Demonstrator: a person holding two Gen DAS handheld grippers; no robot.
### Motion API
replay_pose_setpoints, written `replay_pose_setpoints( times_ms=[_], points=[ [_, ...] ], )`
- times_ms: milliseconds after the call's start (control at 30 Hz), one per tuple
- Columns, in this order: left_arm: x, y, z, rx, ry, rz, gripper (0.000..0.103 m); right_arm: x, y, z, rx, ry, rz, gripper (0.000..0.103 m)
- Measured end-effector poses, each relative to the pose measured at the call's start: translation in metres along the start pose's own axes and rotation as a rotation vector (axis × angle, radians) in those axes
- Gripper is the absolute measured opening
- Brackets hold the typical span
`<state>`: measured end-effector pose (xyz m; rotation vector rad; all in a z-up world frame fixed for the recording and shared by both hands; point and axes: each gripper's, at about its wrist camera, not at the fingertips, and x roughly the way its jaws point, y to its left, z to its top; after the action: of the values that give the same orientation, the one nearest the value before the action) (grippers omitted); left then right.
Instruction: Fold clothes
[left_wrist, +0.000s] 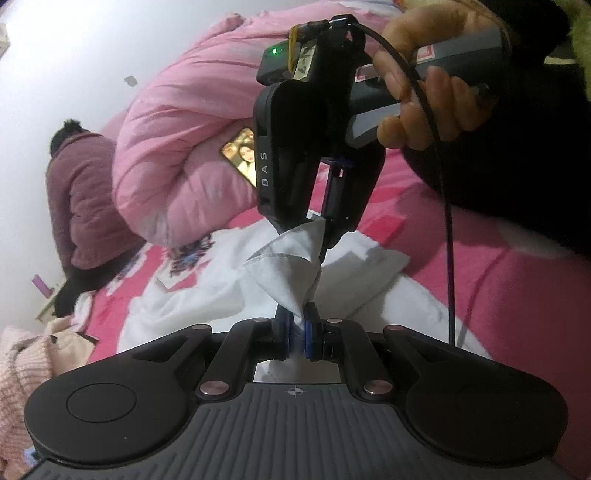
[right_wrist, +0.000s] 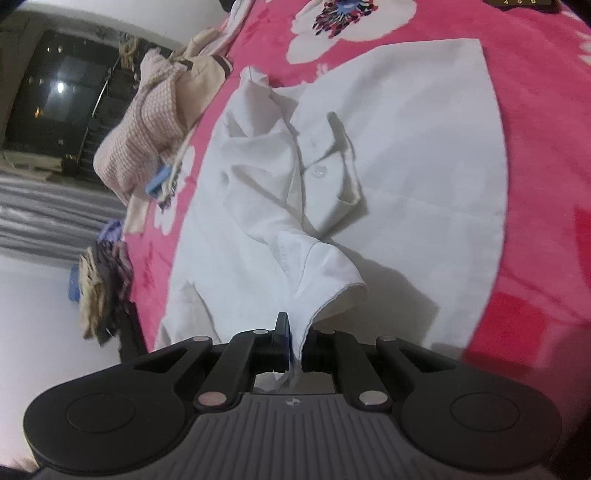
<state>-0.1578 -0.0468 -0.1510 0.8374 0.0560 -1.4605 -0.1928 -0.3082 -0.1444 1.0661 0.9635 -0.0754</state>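
Observation:
A white shirt (right_wrist: 388, 177) lies spread on a pink flowered bedspread (right_wrist: 546, 184), collar and buttons facing up. My right gripper (right_wrist: 295, 343) is shut on the hem of a short sleeve, which lifts off the shirt body. In the left wrist view my left gripper (left_wrist: 298, 332) is shut on the other end of that same bunched white cloth (left_wrist: 288, 266). The right gripper (left_wrist: 317, 225), held by a hand (left_wrist: 424, 85), hangs just beyond it, pinching the cloth from above. The two grippers are close together.
A bunched pink duvet (left_wrist: 177, 140) lies behind, with a lit phone (left_wrist: 242, 153) on it. A person in a mauve jacket (left_wrist: 81, 199) sits at the bed's far edge. A pile of pink knit and beige clothes (right_wrist: 147, 140) lies at the left edge of the bed.

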Motion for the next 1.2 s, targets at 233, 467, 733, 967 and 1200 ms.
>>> replay_pose_setpoints(
  times_ms=[233, 467, 733, 967, 1200],
  points=[
    [0.013, -0.013, 0.002, -0.031, 0.026, -0.074, 0.007, -0.003, -0.009, -0.008, -0.064, 0.000, -0.069, 0.007],
    [0.018, -0.026, 0.000, -0.070, 0.094, -0.169, 0.031, -0.013, -0.024, -0.005, -0.011, -0.008, -0.091, 0.034],
    [-0.001, -0.020, 0.000, -0.140, 0.125, -0.176, 0.039, -0.064, -0.008, -0.005, -0.114, -0.183, -0.185, 0.046],
    [-0.006, -0.011, 0.000, -0.159, 0.193, -0.171, 0.041, -0.049, 0.035, -0.013, -0.316, -0.150, -0.140, 0.044],
    [-0.011, 0.024, -0.010, -0.292, 0.257, -0.127, 0.048, 0.027, 0.033, -0.025, -0.480, 0.041, -0.278, 0.035]
  ],
)
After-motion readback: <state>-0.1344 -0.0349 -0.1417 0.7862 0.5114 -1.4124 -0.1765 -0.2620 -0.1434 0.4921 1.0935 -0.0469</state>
